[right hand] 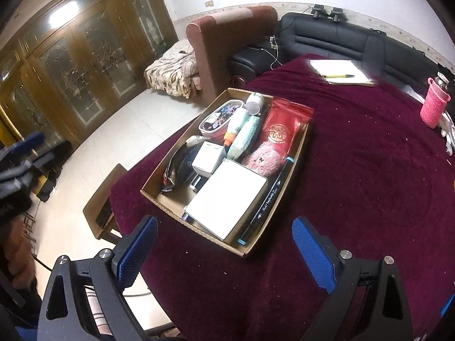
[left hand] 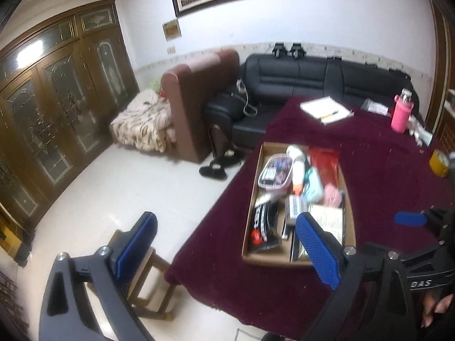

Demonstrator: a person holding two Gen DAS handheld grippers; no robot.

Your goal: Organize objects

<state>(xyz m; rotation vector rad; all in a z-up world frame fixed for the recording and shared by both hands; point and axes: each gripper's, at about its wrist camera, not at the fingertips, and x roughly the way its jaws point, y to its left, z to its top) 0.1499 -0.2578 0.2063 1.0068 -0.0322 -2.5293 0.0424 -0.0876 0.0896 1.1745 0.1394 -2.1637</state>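
A cardboard box [right hand: 293, 167] sits on a table with a dark red cloth [right hand: 369, 170], close to the table's left edge. The box is full. Inside are a white box [right hand: 227, 199], a red bag [right hand: 281, 130], a pink fluffy thing [right hand: 261, 159], a small white box [right hand: 207, 156], a clear case [right hand: 216, 118] and a black pen [right hand: 267, 199] along the right wall.

The left gripper [left hand: 227, 253] is spread wide and holds nothing. One finger hangs over the floor past the table edge, the other over the near end of the box. The right gripper [right hand: 227, 253] is spread wide too and holds nothing. It hangs over the near edge of the table, just in front of the box.

To the right of the box the cloth is bare, with lots of room. Far back lie a notepad [right hand: 341, 74] and a pink bottle [right hand: 433, 105]. A yellow tape roll [left hand: 439, 163] sits by the right edge. A wooden stool [right hand: 102, 199] stands on the floor by the table's left edge.
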